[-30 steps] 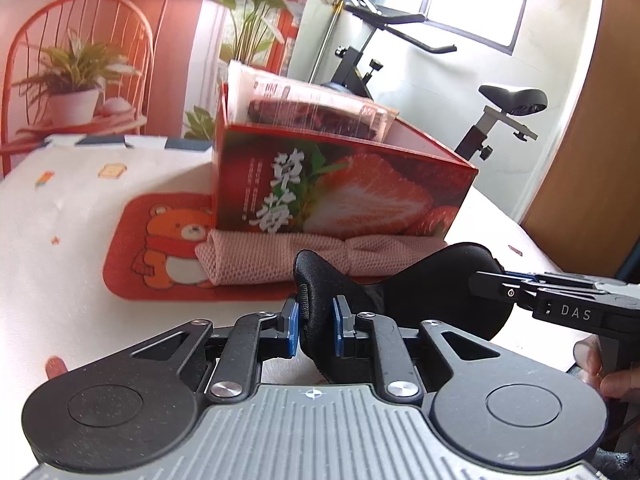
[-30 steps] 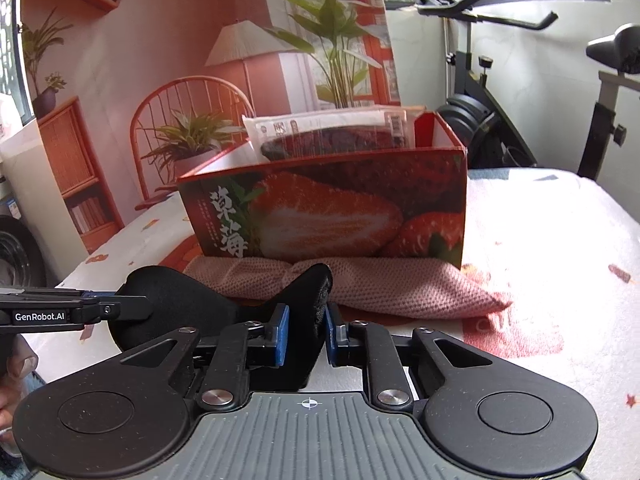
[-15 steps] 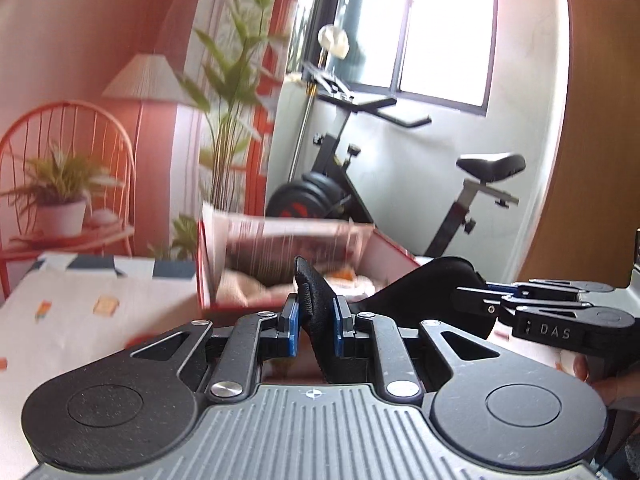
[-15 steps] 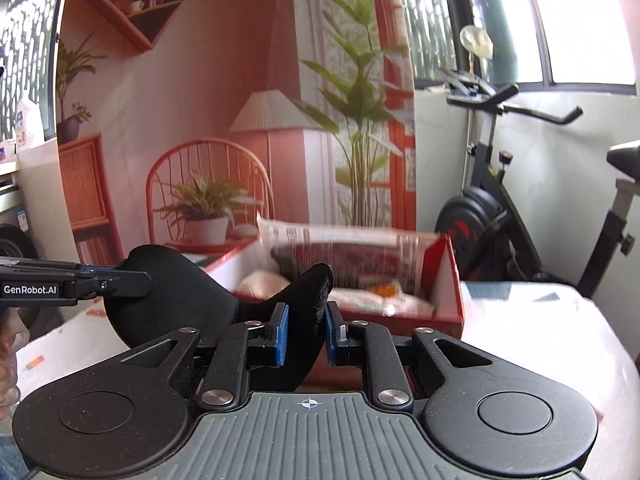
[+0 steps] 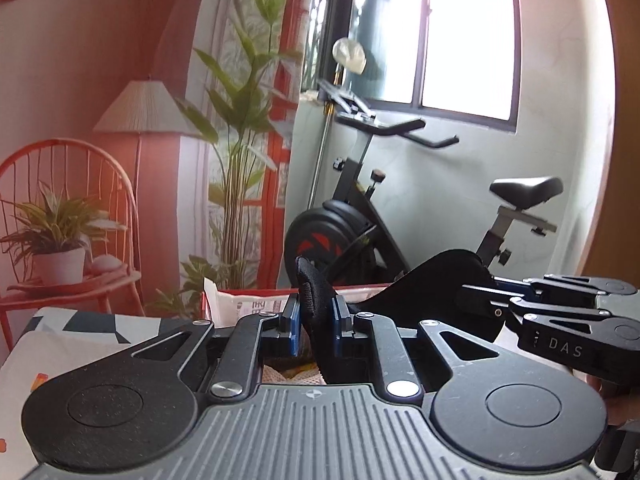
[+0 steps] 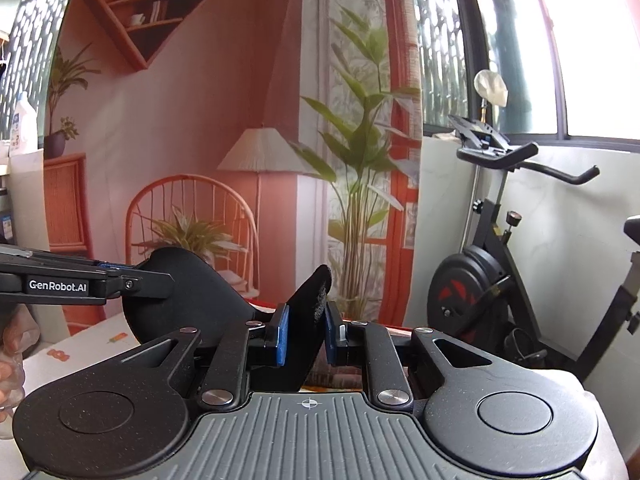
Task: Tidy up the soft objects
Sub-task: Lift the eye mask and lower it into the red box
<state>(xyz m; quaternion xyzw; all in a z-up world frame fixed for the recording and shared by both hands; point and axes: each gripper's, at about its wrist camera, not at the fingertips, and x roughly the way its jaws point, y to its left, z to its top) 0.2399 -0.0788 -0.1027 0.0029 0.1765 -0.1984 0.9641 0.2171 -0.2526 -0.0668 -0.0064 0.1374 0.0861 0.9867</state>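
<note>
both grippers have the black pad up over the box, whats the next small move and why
Probably carry the black pad forward over the red box and lower it in. Left gripper and right gripper pinch its ends, and the box sits just ahead, below them.

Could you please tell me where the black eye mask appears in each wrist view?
Left wrist view: the black eye mask stretches from bottom centre, in the left gripper, rightwards to the right gripper.
Right wrist view: the mask stretches from centre to the left.
Shared landmark: the exercise bike.
</note>
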